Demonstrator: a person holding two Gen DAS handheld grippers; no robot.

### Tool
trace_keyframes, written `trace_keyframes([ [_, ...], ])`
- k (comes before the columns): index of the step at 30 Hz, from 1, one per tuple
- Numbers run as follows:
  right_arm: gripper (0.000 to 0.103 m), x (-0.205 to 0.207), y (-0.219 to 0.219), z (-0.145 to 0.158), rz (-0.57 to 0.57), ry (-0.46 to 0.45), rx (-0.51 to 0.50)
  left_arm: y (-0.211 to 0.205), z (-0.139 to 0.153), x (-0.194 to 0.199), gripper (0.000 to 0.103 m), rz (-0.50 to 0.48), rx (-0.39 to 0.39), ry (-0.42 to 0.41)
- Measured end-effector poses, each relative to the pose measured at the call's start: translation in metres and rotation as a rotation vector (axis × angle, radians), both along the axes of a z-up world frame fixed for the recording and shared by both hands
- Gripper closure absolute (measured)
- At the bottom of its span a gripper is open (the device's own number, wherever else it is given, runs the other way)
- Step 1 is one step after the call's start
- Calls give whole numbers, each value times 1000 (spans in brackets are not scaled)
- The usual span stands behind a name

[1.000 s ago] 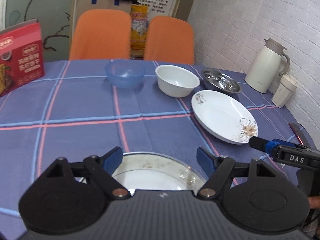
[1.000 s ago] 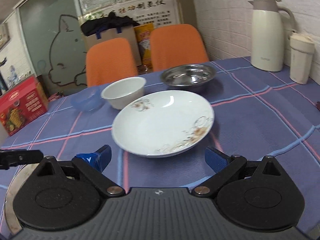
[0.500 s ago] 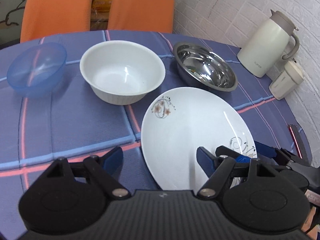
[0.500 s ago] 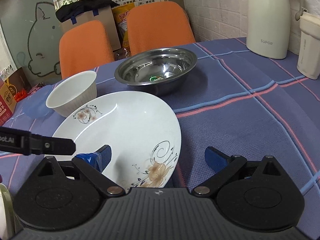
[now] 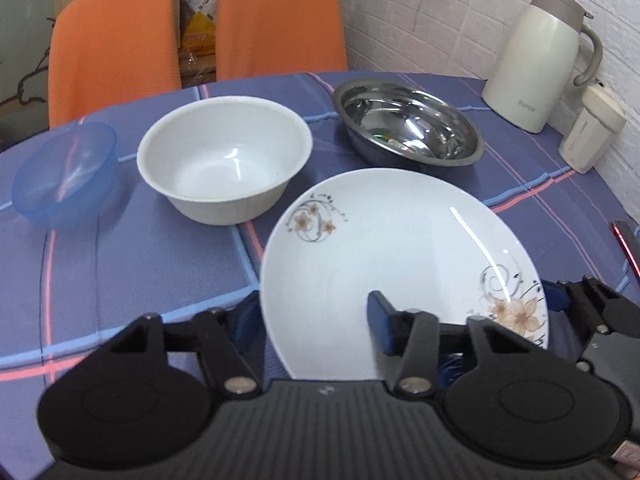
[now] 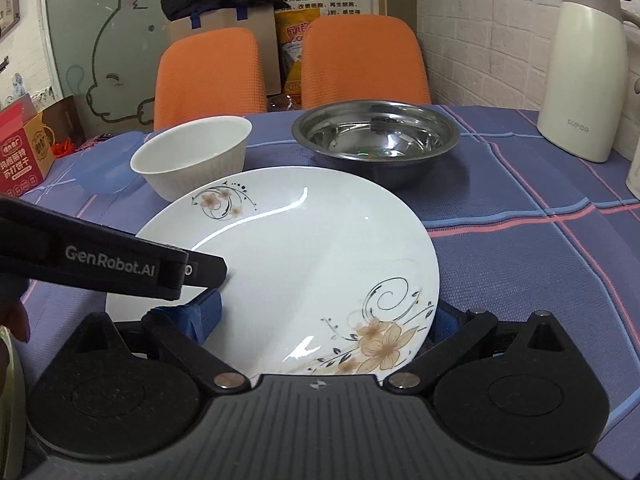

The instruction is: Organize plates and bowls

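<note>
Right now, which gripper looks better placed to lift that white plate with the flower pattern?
Probably the right gripper: its open jaws straddle the white floral plate's near rim, roughly centred. The left gripper meets the same rim from the side, with one finger over the plate and the other beside its edge.

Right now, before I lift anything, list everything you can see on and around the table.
plate: one, white with flower print, nearest, both grippers at its near rim
white bowl: one, behind the plate to the left
blue bowl: one, clear blue plastic, far left
metal bowl: one, steel, behind the plate to the right
jug: one, cream, right by the brick wall
small container: one, cream, beside the jug
tablecloth: one, blue with pink and blue lines
chairs: two, orange, behind the table
red box: one, far left
left gripper: open, straddling the plate's rim
right gripper: open, straddling the plate's rim
</note>
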State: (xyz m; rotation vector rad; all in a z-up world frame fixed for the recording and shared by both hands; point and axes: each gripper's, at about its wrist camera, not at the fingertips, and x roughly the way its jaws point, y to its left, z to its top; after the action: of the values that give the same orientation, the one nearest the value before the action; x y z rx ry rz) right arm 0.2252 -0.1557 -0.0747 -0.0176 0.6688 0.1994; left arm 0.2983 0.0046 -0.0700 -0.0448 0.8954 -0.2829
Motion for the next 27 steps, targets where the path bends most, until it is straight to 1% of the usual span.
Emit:
trace_keyframes([
  [3, 13, 0, 2, 0, -33, -7, 9, 0, 1, 2, 60, 8, 2, 12],
  [5, 13, -3, 0, 3, -46, -4, 49, 0, 3, 0, 63, 13, 6, 21],
  [6, 13, -6, -1, 4, -46, -7, 65, 0, 5, -3, 64, 10, 14, 8],
  [8, 13, -12, 2, 7, -41, -29, 54, -2, 12, -11, 64, 1, 33, -32],
  [9, 13, -16, 2, 9, -47, -42, 60, -1, 15, -15, 64, 3, 36, -39],
  [15, 13, -40, 10, 23, -38, -70, 65, 10, 33, -43, 64, 18, 20, -84],
  [21, 13, -78, 34, 38, 19, -101, 98, 43, 50, -93, 64, 72, -2, -126],
  [23, 13, -93, 47, 42, 50, -113, 110, 59, 53, -114, 64, 107, -12, -136],
  [27, 13, -119, 82, 42, 122, -137, 87, 94, 54, -160, 64, 186, -9, -153],
])
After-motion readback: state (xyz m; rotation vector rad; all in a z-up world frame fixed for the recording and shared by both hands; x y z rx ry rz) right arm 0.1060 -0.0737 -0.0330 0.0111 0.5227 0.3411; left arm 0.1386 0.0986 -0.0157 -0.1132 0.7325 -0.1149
